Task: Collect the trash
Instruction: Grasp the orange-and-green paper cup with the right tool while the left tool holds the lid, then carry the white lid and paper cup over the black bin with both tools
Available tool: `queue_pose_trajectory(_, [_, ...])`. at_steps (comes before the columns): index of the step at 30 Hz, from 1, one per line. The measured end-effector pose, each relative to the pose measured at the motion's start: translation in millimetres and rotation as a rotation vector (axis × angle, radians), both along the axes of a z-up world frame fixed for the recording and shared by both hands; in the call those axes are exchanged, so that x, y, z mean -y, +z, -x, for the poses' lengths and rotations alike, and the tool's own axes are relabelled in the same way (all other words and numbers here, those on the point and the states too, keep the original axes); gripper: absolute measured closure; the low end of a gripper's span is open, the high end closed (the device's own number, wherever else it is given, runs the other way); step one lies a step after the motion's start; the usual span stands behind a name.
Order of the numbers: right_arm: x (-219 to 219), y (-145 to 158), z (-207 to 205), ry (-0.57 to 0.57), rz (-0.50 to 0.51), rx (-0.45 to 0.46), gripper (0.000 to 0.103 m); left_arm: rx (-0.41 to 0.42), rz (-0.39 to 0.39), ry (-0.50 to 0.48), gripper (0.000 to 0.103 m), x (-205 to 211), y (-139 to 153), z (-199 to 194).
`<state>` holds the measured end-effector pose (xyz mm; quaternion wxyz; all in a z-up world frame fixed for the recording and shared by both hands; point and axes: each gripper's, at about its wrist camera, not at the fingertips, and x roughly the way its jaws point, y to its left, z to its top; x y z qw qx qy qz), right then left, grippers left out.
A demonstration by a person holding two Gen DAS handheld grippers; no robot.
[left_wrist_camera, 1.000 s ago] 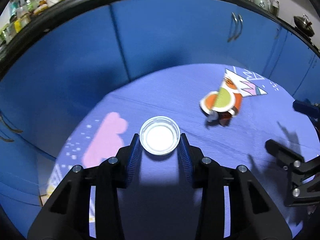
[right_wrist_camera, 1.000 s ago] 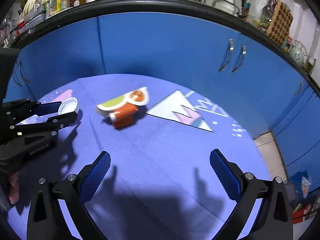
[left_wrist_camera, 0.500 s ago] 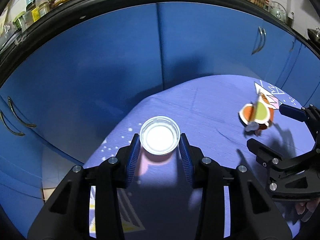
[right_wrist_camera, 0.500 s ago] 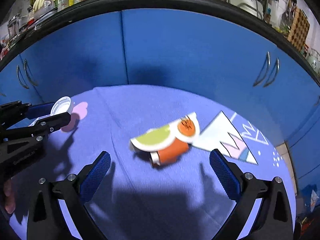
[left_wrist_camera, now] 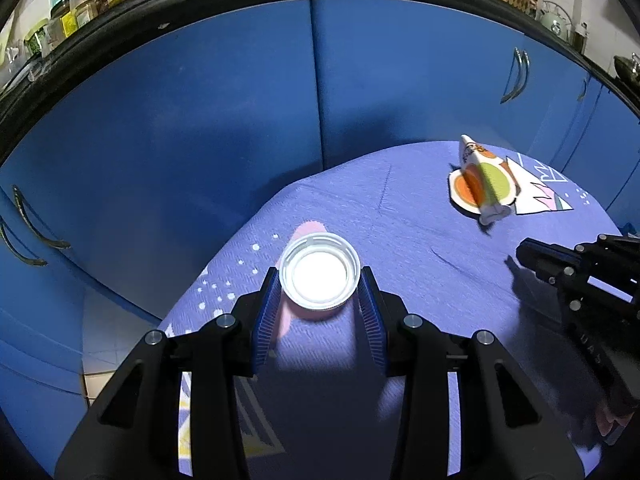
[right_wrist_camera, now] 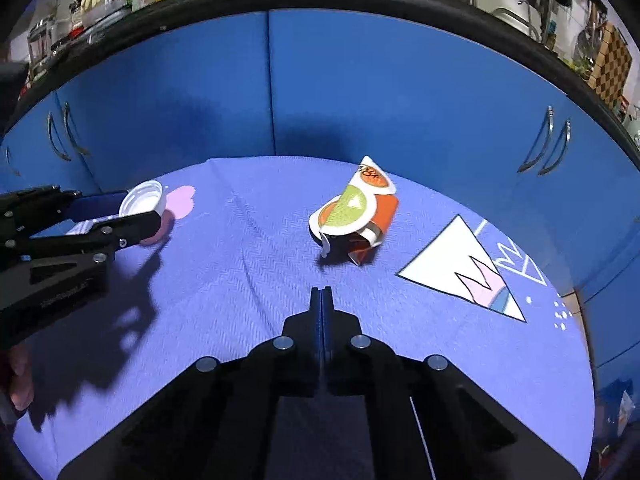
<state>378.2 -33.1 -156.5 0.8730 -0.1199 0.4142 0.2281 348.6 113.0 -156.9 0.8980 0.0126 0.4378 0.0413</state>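
Observation:
A white round lid [left_wrist_camera: 319,273] sits between the blue pads of my left gripper [left_wrist_camera: 319,280], which is shut on it above the purple cloth [left_wrist_camera: 400,220]. The right wrist view shows the same white lid [right_wrist_camera: 143,200] at the left, in the left gripper [right_wrist_camera: 132,212]. A crumpled orange, green and white wrapper [right_wrist_camera: 354,214] lies on the cloth just beyond my right gripper [right_wrist_camera: 321,296]. The right gripper's jaws are pressed together with nothing between them. In the left wrist view the wrapper [left_wrist_camera: 482,184] lies at the right, past the right gripper [left_wrist_camera: 528,256].
Blue cabinet doors [right_wrist_camera: 360,92] with metal handles run behind the cloth-covered table. The cloth carries a white triangle print [right_wrist_camera: 464,268] at the right and a pink shape [right_wrist_camera: 180,200] at the left. Jars line the counter [left_wrist_camera: 80,12] above.
The right gripper's jaws have gone from wide open to fully closed, with nothing caught. Both views have swung, and the wrapper now lies closer ahead of the right gripper.

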Motion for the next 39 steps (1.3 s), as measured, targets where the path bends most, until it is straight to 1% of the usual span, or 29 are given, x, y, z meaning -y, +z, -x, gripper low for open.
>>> queue_pose_trajectory(1, [2,1,-3,0.005,-0.01,-0.017,0.102,0.003,-0.001,0.001,0.062,1,2,1])
queue_pose_trajectory(3, [6,7,-7,-0.025,-0.041,-0.012,0.102,0.016,-0.004,0.004,0.062,-2,7,5])
queue_pose_trajectory(5, [11,13,-11,-0.032,-0.073,-0.012,0.094,0.027,-0.003,0.009,0.062,-4,10,8])
queue_pose_trajectory(6, [13,14,-12,-0.044,-0.065,0.005,0.069,0.028,-0.001,0.011,0.062,-5,11,9])
queue_pose_trajectory(7, [10,17,-12,-0.05,-0.051,0.044,0.017,0.028,0.0,0.013,0.062,-6,11,9])
queue_pose_trajectory(8, [8,19,-11,-0.043,-0.055,0.066,0.005,0.027,0.001,0.014,0.062,-8,11,8])
queue_pose_trajectory(10, [1,20,-14,-0.056,-0.028,0.091,0.007,0.027,0.0,0.013,0.062,-7,11,5])
queue_pose_trajectory(17, [-13,4,-45,-0.076,-0.009,0.065,0.008,0.013,-0.01,0.018,0.062,-8,0,-11])
queue_pose_trajectory(18, [-15,2,-48,-0.076,0.002,0.065,0.014,0.01,-0.013,0.02,0.062,-10,0,-15])
queue_pose_trajectory(19, [-17,0,-51,-0.074,0.01,0.058,0.03,0.007,-0.015,0.022,0.062,-12,-4,-20])
queue_pose_trajectory(20, [-20,-4,-54,-0.076,0.02,0.044,0.041,0.004,-0.018,0.024,0.062,-13,-5,-23])
queue_pose_trajectory(21, [-21,-9,-60,-0.076,0.019,0.017,0.056,0.002,-0.02,0.026,0.062,-14,-6,-26])
queue_pose_trajectory(22, [-22,-11,-62,-0.072,0.012,0.0,0.066,0.001,-0.023,0.028,0.062,-15,-7,-28])
queue_pose_trajectory(23, [-22,-12,-62,-0.065,-0.001,-0.003,0.068,0.0,-0.026,0.03,0.062,-15,-8,-30])
queue_pose_trajectory(25, [-22,-10,-58,-0.061,0.013,0.017,0.072,-0.002,-0.024,0.032,0.062,-15,-8,-33])
queue_pose_trajectory(28, [-18,-6,-50,-0.045,0.0,0.003,0.075,-0.005,-0.02,0.027,0.062,-13,-9,-31])
queue_pose_trajectory(32, [-13,4,-27,-0.029,0.007,0.015,0.076,-0.005,-0.013,0.015,0.062,-7,-4,-21])
queue_pose_trajectory(39, [14,28,15,-0.034,0.005,0.03,0.076,0.01,-0.001,-0.018,0.062,13,14,14])
